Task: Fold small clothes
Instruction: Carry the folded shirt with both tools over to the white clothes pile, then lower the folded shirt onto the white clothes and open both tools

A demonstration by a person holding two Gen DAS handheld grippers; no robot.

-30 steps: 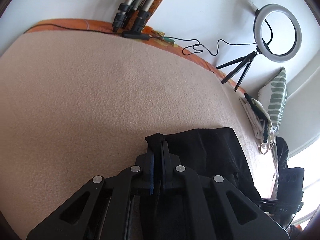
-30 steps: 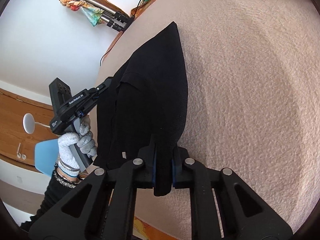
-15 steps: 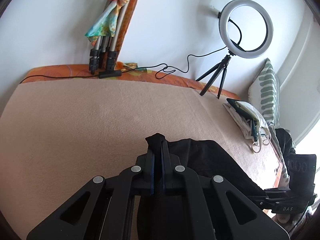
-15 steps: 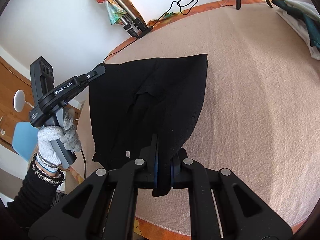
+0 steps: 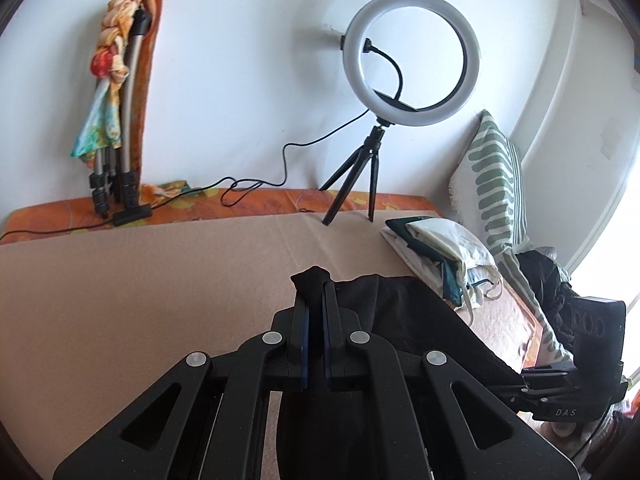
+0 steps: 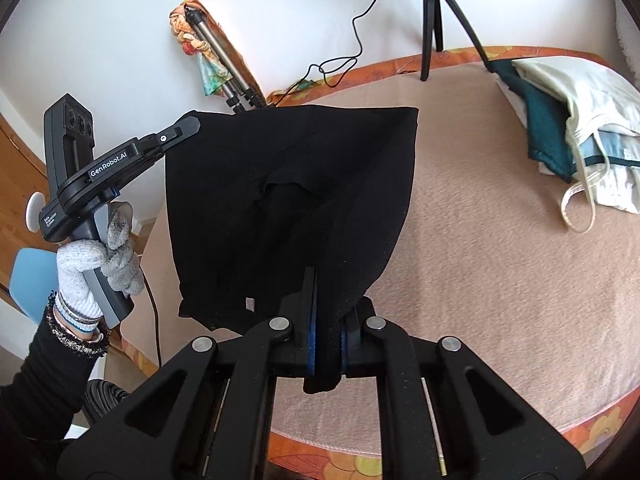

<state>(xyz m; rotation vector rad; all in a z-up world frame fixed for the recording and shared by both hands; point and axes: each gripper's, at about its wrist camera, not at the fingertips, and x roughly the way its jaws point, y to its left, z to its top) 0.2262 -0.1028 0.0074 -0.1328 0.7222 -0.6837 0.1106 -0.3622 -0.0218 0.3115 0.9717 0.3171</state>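
A black garment (image 6: pixel 304 200) hangs stretched between my two grippers above the beige blanket (image 6: pixel 500 280). My left gripper (image 5: pixel 315 292) is shut on one corner of it; that gripper also shows in the right wrist view (image 6: pixel 188 126) at the garment's upper left. My right gripper (image 6: pixel 326 300) is shut on the opposite lower edge; it also shows in the left wrist view (image 5: pixel 568 392) at the far right. The garment (image 5: pixel 408 320) sags between them, with a small white label (image 6: pixel 249 304) near its bottom edge.
A stack of folded white and dark green clothes (image 6: pixel 568 120) lies at the blanket's right. A ring light on a tripod (image 5: pixel 410 60) stands at the back. A folded tripod with a colourful scarf (image 5: pixel 116 120) leans on the wall. A striped pillow (image 5: pixel 496 176) stands at the right.
Both grippers have lifted the black garment off the blanket and spread it out wide. Both views have tilted up toward the wall.
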